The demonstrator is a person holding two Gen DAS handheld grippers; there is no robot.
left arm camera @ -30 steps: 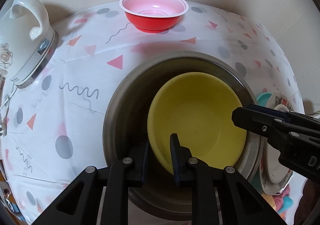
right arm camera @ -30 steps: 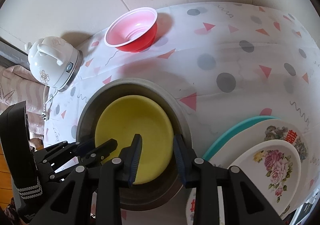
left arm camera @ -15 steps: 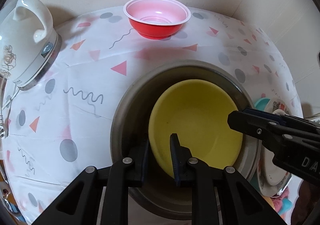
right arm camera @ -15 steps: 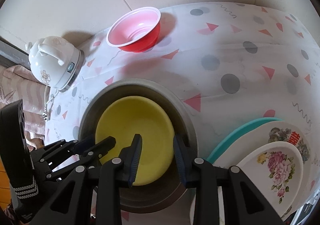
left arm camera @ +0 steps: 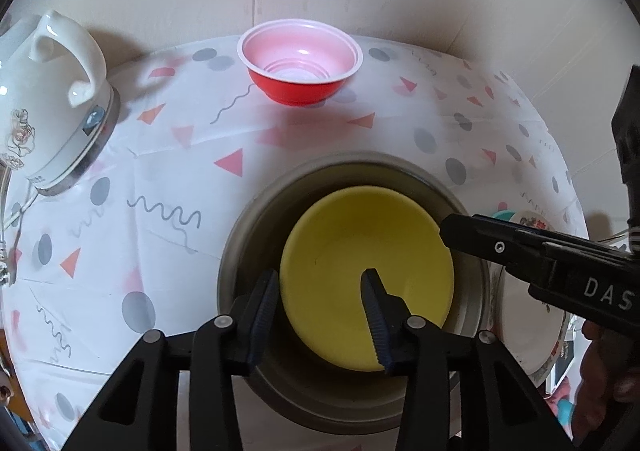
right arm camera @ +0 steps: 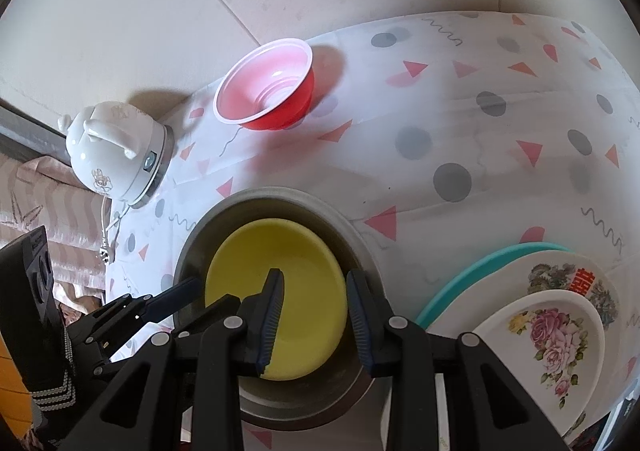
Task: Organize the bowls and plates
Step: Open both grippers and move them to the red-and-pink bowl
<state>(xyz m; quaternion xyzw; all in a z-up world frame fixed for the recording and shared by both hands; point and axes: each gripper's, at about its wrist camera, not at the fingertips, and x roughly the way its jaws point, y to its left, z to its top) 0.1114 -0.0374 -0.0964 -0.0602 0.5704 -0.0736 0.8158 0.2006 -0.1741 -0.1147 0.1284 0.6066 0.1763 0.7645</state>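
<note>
The yellow bowl [left arm camera: 366, 279] looks like thin, stiff plastic: probably light and a little slippery, so the rim is the place to pinch, 1 finger inside and 1 outside. It is plain, smooth and glossy, and sits tilted inside the metal bowl [left arm camera: 256, 219] in the lower centre of the left wrist frame, leaning toward the right wall.

The left gripper [left arm camera: 322, 303] is wide open and grips nothing, its jaws straddling the yellow bowl's near left rim. The right gripper [right arm camera: 314, 315] is also open and empty, its jaws set either side of the bowl's right edge.

The red bowl [left arm camera: 300, 61] stands apart at top centre. Stacked plates [right arm camera: 560, 331] lie at lower right of the right wrist frame.
</note>
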